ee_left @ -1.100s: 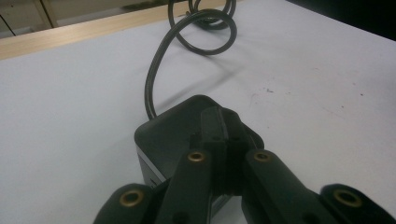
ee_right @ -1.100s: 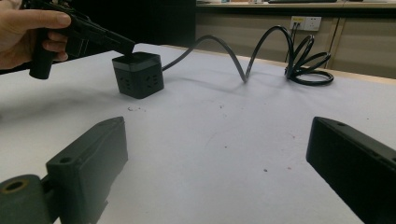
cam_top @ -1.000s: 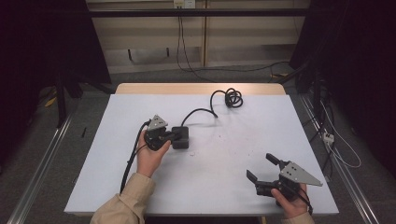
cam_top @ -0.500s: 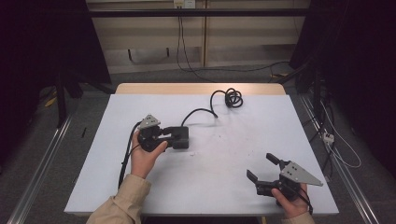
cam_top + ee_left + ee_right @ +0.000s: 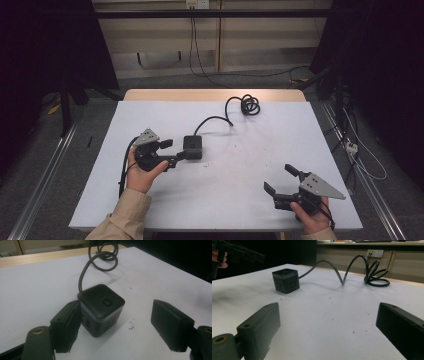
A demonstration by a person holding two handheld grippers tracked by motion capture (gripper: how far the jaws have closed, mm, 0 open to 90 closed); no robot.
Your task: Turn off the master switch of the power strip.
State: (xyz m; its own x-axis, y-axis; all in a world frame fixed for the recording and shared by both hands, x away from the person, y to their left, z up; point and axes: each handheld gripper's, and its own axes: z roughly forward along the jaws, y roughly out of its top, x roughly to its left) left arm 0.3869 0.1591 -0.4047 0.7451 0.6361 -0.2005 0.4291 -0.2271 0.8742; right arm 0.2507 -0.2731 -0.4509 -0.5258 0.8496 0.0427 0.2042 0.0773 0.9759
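A black cube-shaped power socket (image 5: 192,146) rests on the white table (image 5: 235,210), left of centre. Its black cable (image 5: 215,120) runs back to a coil (image 5: 247,105) near the far edge. My left gripper (image 5: 174,150) is open just left of the cube, and a hand holds it. In the left gripper view the cube (image 5: 101,307) stands between the spread jaws, close against the left one, with the gripper (image 5: 117,325) open around it. My right gripper (image 5: 279,178) is open over bare table at the front right. The right gripper view has the cube (image 5: 285,280) far ahead of the open gripper (image 5: 327,335).
A wooden strip (image 5: 215,95) borders the table's far edge. Beyond it, cables lie on the floor below a wall socket (image 5: 197,4). Metal rails (image 5: 45,180) run along both sides of the table. Small dark specks (image 5: 130,325) mark the tabletop beside the cube.
My left gripper has drawn back a little to the left, away from the cube. The cube, the cable and my right gripper have stayed where they were.
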